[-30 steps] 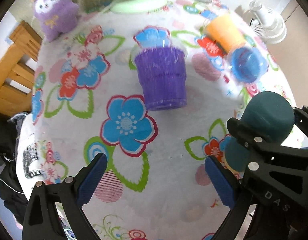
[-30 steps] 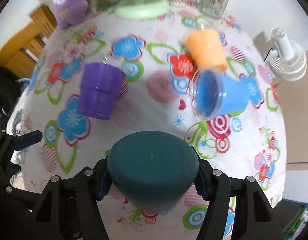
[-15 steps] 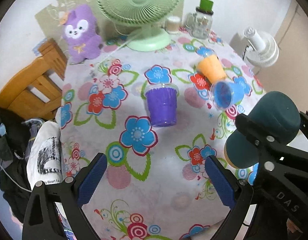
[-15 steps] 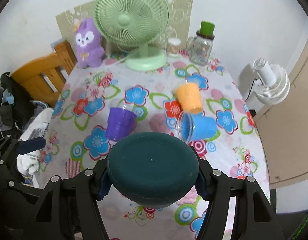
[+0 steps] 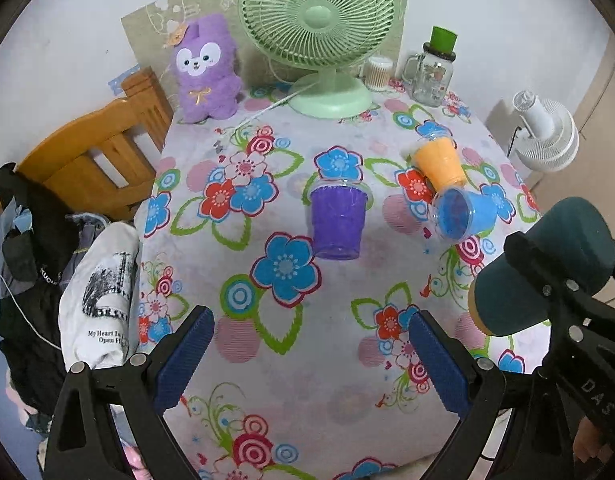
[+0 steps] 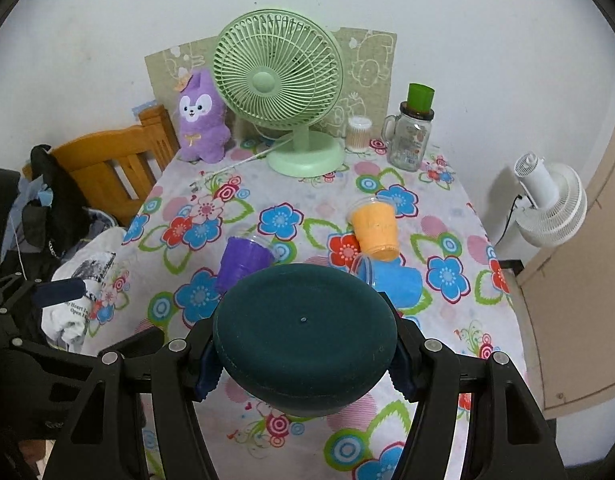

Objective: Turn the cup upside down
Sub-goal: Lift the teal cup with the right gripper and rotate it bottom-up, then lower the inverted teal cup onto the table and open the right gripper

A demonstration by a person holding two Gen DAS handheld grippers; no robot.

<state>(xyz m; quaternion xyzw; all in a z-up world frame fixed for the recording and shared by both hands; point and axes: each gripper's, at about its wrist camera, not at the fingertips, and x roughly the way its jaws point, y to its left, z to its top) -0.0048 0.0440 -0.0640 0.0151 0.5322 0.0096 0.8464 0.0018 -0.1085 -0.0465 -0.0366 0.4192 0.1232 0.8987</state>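
Between the fingers of the right hand-held gripper (image 6: 303, 364) sits the dark teal cup (image 6: 303, 332), clamped across its body, held clear above the bench (image 6: 447, 360). In the right wrist view the cup's flat closed base, marked by a small centre dimple, faces the camera. In the left wrist view the same cup (image 5: 547, 264) lies with its long axis near horizontal, a pale band at the lower-left end that appears to be the rim or interior; this cannot be confirmed.

The left hand-held gripper (image 5: 311, 356) stands wide apart and holds nothing. It is to the left of the cup and plays no part in the grip.

Judgement: the cup lies along the right gripper's forward axis, base outward, so a wrist rotation is what would bring the mouth down toward the flowered cloth. The right hand is the only one placed for it.

Other items on the bench, well ahead of the cup: a purple cup (image 5: 337, 224) standing rim-up, an orange cup (image 5: 439, 164) and a blue cup (image 5: 461, 216) both on their sides, touching or nearly so. A green fan (image 6: 277, 76) stands at the far edge.
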